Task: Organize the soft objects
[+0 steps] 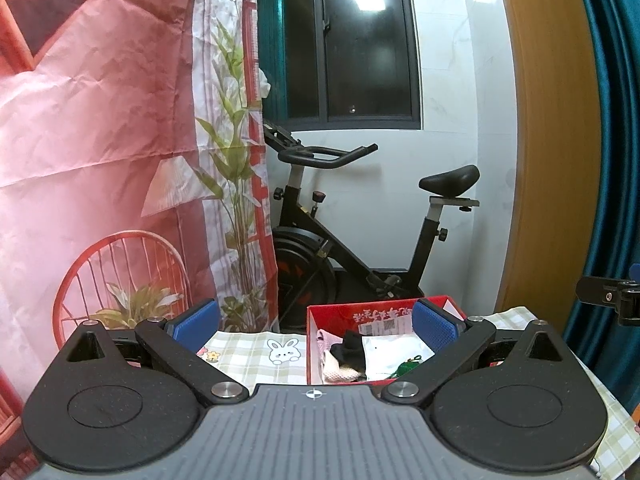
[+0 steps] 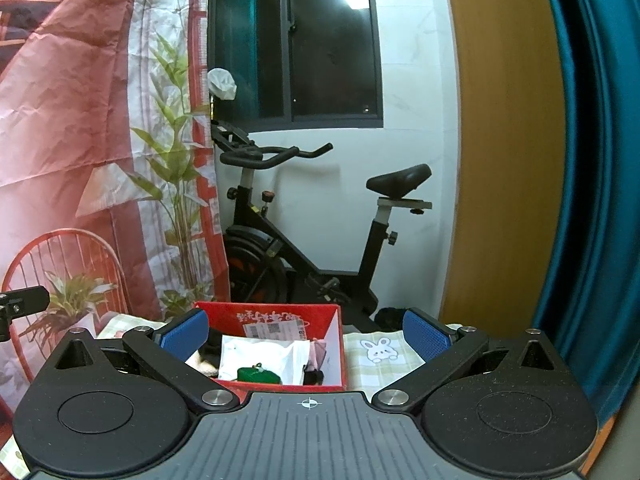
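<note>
Both the left gripper (image 1: 316,322) and the right gripper (image 2: 306,330) are hovering spread wide and empty, facing the red box (image 2: 335,344) collecting soft items.

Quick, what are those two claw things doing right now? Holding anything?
Left gripper: open, holding nothing, raised in front of the red box.
Right gripper: open, holding nothing, also facing the box.

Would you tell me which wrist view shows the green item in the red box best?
The right wrist view: the green item lies unobstructed inside the red box. The left wrist view shows only a sliver, beside the left gripper's finger.
</note>
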Motion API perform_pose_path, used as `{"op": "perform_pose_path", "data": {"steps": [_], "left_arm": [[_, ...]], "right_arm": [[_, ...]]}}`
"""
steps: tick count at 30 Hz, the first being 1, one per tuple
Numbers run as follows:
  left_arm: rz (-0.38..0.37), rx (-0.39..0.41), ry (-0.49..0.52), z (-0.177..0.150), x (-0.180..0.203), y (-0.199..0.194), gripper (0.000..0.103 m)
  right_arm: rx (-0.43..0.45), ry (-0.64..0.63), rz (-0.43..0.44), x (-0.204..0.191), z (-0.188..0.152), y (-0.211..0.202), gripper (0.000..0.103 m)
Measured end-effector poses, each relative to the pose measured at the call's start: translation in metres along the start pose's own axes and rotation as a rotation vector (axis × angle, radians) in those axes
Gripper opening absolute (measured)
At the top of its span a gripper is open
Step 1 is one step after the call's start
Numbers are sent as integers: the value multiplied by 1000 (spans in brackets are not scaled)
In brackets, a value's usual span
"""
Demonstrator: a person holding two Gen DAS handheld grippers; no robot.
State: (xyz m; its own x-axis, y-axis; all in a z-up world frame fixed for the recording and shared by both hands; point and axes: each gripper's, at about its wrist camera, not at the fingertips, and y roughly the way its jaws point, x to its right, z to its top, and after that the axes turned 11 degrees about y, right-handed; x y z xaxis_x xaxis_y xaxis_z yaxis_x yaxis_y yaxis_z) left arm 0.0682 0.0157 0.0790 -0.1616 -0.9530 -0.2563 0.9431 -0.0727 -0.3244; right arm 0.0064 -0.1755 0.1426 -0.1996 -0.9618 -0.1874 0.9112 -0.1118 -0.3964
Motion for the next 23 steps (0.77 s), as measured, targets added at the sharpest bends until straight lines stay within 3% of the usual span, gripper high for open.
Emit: {"op": "perform_pose_path", "data": {"steps": [23], "left_arm": [[-22, 7, -10, -3, -1, 0, 103]], "right_arm": [[-4, -12, -5, -3, -2, 3, 103]]}}
